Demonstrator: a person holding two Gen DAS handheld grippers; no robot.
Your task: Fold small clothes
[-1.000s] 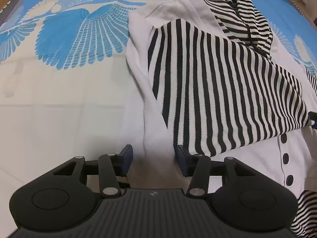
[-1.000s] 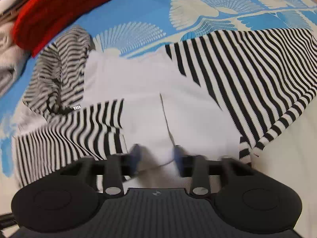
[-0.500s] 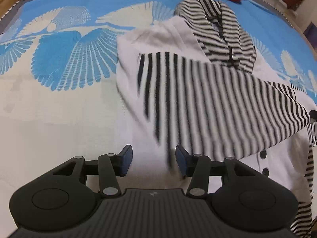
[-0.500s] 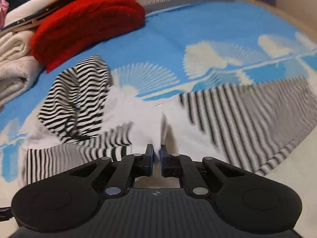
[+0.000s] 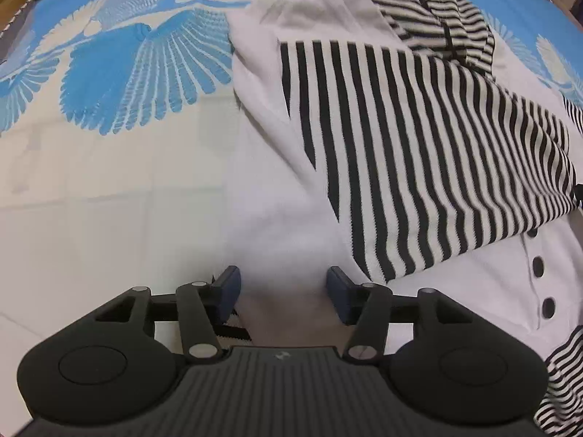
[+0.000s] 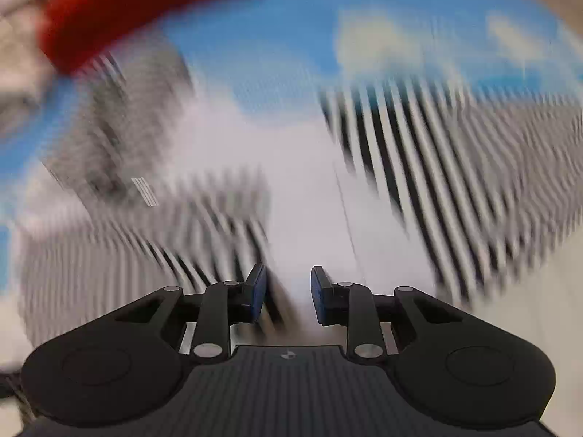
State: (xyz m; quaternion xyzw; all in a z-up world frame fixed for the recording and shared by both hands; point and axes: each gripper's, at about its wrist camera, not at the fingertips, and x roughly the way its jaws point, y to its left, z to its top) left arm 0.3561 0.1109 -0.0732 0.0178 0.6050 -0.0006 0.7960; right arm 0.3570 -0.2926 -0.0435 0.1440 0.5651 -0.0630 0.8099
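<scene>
Garment: white knit cardigan point(image 5: 277, 189) w/ black-and-white striped sleeve point(image 5: 419, 153) folded across its front; lies flat on the bedspread point(image 5: 109, 167), blue bird print, just ahead of both tools.
Handling: judged soft, light, limp; no stiffness, so it sags from any single pinch. The knit likely grips the pads well; you risk stretch, not slip.
Where to hold: take hem corners or the shoulder seam, one per side; avoid the button point(image 5: 537, 266) row and loose sleeve cuff, which would drag the fold open.
Left gripper point(image 5: 283, 293): fingers spread and opening, white fabric lying beneath the gap, pads not pressing it.
Right gripper point(image 6: 288, 295): fingers parted and opening over the white panel; nothing pinched as far as the blurred view shows.
Background: red folded knit point(image 6: 138, 7), top left in right-wrist view, well apart.
Writing: none legible. Small striped tag point(image 6: 145, 191) near the hood, too blurred to read; small logo on each tool body, unreadable.
</scene>
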